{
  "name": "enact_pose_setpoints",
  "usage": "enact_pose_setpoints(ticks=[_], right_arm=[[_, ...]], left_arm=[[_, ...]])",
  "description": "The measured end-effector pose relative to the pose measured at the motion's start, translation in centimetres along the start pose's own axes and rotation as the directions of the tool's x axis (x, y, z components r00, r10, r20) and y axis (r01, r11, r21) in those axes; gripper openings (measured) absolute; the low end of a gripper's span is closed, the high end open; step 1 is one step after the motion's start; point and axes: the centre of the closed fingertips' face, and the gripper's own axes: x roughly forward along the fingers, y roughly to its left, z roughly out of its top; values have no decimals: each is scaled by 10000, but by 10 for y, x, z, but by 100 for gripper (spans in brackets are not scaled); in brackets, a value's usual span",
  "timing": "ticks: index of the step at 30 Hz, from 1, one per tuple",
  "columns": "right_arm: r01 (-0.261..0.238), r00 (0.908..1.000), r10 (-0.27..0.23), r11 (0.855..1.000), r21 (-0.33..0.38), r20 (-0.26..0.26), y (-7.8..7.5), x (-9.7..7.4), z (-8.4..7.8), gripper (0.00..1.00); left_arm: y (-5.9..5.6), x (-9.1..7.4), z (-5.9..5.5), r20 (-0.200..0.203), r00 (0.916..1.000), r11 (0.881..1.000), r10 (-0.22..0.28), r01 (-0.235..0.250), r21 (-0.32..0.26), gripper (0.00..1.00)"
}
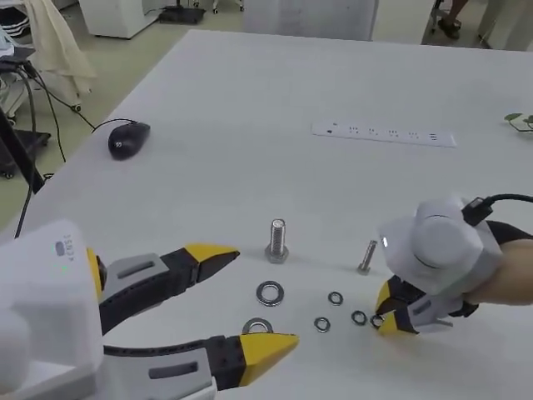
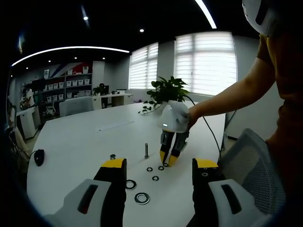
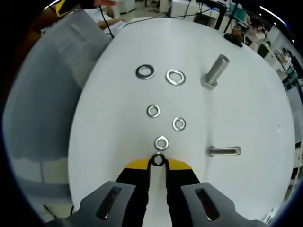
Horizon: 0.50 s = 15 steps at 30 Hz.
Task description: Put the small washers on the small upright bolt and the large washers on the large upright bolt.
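The large upright bolt [image 1: 277,242] and the small upright bolt [image 1: 367,257] stand on the white table [image 1: 250,108]. In front of them lie two large washers [image 1: 269,292] [image 1: 256,327] and three loose small washers [image 1: 336,297] [image 1: 321,323] [image 1: 359,317]. My right gripper [image 1: 385,319] is down at the table, shut on a fourth small washer [image 3: 158,160], which lies flat between its yellow tips. My left gripper [image 1: 246,300] hovers open at the near left, with nothing between its fingers, pointing at the large washers [image 2: 130,184].
A black mouse [image 1: 128,137] lies at the far left of the table and a white power strip [image 1: 385,133] at the back right. A grey mesh chair [image 2: 251,156] stands by the table's near edge.
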Motion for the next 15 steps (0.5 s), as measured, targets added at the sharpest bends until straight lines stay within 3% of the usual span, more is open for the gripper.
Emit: enact_pose_setpoints(ticks=[9,15], right_arm=[[99,9999,-101,9995,301,67,1,-1,-2,12],[242,9996,-248,9988,422,117,-6,-19,-1,12]], left_arm=[[-2,-1,0,-34,10000,10000,3,-2,17,55],[-3,1,-1,-72,9999,10000,-84,84,6,55]])
